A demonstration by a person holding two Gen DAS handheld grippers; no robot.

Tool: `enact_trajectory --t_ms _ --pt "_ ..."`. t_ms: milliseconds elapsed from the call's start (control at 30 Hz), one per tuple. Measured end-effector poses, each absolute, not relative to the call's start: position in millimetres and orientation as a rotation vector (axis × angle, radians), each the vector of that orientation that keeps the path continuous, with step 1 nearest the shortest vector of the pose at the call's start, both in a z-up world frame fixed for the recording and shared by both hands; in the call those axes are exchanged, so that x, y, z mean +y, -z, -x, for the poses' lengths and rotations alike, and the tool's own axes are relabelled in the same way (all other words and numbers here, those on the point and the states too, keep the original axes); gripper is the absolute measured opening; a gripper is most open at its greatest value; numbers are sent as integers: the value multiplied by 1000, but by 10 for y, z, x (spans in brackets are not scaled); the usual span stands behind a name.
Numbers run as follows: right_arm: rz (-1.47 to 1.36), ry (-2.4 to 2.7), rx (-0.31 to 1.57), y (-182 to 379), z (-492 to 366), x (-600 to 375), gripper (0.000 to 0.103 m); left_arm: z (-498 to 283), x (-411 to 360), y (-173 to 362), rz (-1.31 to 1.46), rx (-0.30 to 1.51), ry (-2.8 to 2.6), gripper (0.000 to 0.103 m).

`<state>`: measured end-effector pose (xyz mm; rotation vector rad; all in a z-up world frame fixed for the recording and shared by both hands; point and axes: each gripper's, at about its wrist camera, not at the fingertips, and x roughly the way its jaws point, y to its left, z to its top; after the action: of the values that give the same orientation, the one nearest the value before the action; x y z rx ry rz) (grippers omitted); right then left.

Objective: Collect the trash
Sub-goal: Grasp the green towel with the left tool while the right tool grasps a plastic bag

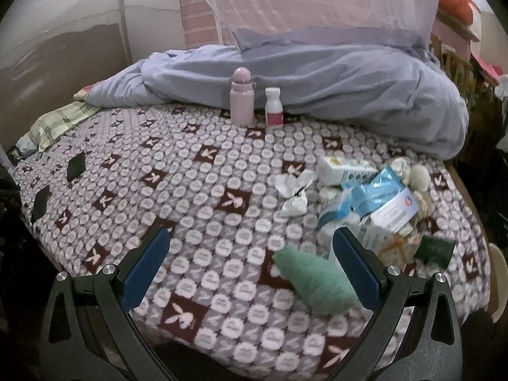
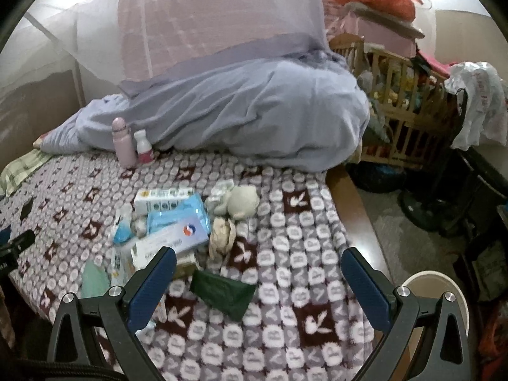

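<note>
A heap of trash lies on the patterned bedspread point(image 1: 197, 171): small cardboard boxes point(image 1: 344, 170), a blue wrapper point(image 1: 377, 190), crumpled white paper point(image 1: 293, 187), a pale green wrapper point(image 1: 314, 276) and a dark green packet point(image 1: 435, 249). My left gripper point(image 1: 250, 254) hovers open over the bed, the pale green wrapper just inside its right finger. In the right wrist view the heap shows as boxes point(image 2: 165, 200), the blue wrapper point(image 2: 177, 219) and paper balls point(image 2: 222, 236). My right gripper point(image 2: 258, 273) is open, with the dark green packet point(image 2: 222, 290) lying between its fingers on the bedspread.
A pink bottle point(image 1: 242, 96) and a small white bottle point(image 1: 273, 106) stand by a lilac quilt point(image 1: 317, 79). Two dark flat items point(image 1: 76, 166) lie at left. A wooden crib point(image 2: 397, 79) and floor clutter sit to the right; a white round rim point(image 2: 435, 289) is beside the bed.
</note>
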<state>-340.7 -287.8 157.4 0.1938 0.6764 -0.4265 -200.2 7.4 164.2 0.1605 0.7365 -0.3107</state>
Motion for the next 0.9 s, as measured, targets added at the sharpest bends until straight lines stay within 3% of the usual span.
enact_trajectory --t_ms 233,433,600,767,833,900 --pt "-236 324 760 -1263 3446 -2897 101 2010 6 -1322 -168 855 377 102" --pt "-280 140 798 -1081 3407 -2646 87 1938 -151 -1137 -142 918 398 102" --pt "-334 -25 846 -843 3235 -2312 68 1855 -314 -936 -124 978 406 102" --pt "-293 -123 892 -589 2999 -1983 68 1779 -408 -789 -127 1013 421 102" --pt "-296 -142 912 -500 2917 -1931 64 1755 -413 -742 -118 1020 437 94" --pt "-312 -167 907 -432 2850 -1909 48 1741 -419 -694 -106 1033 476 81"
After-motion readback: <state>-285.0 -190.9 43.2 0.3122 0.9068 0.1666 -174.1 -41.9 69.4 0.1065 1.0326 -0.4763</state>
